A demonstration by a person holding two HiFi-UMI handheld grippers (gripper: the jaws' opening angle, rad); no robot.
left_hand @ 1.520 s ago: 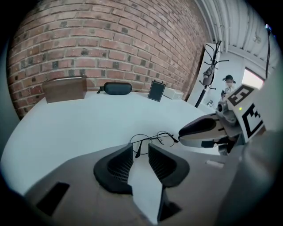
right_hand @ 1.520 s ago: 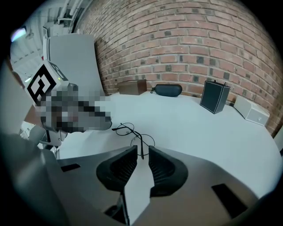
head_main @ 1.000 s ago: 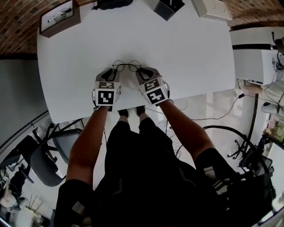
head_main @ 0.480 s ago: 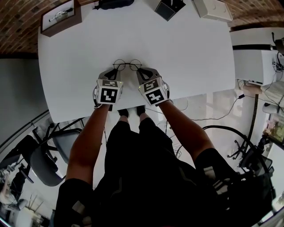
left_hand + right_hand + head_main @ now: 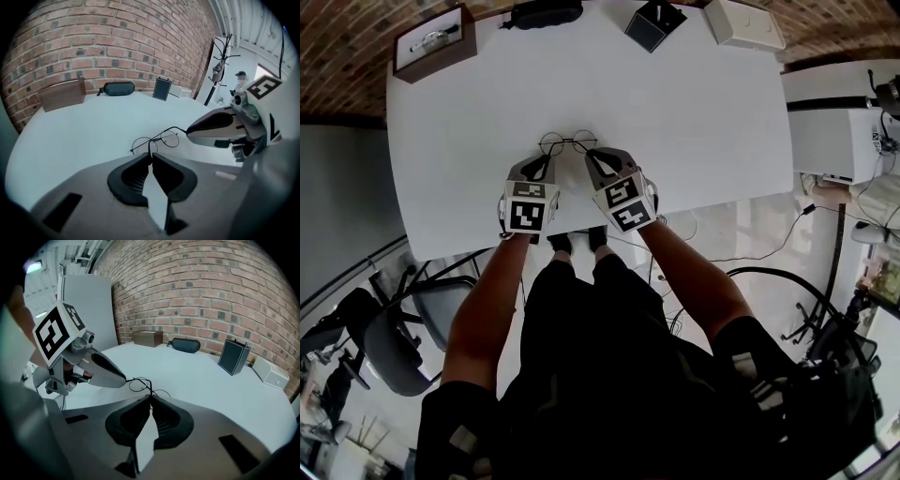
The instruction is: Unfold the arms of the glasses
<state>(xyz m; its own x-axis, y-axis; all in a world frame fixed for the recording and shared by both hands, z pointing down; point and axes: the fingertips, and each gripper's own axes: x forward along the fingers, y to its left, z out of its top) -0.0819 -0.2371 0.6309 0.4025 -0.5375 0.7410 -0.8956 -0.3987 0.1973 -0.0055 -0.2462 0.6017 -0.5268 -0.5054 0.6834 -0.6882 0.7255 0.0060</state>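
Observation:
Round wire-rimmed glasses (image 5: 567, 142) are near the front middle of the white table (image 5: 694, 112). My left gripper (image 5: 546, 161) is at their left end; its jaws are still closing, and in the left gripper view the pads pinch the thin left arm (image 5: 151, 149). My right gripper (image 5: 592, 156) is at their right end, shut on the thin right arm (image 5: 149, 389). The lenses (image 5: 161, 139) hang between the two grippers, just above the table. Each gripper view also shows the other gripper's finger (image 5: 218, 129) (image 5: 107, 371).
Along the table's far edge stand a wooden box (image 5: 431, 39), a black glasses case (image 5: 546, 13), a dark box (image 5: 654, 21) and a white box (image 5: 745, 22). The near table edge lies just under my hands. An office chair (image 5: 408, 328) stands at lower left.
Both grippers' jaws have closed in on the ends of the glasses. The right gripper has risen slightly; the left has stayed in place.

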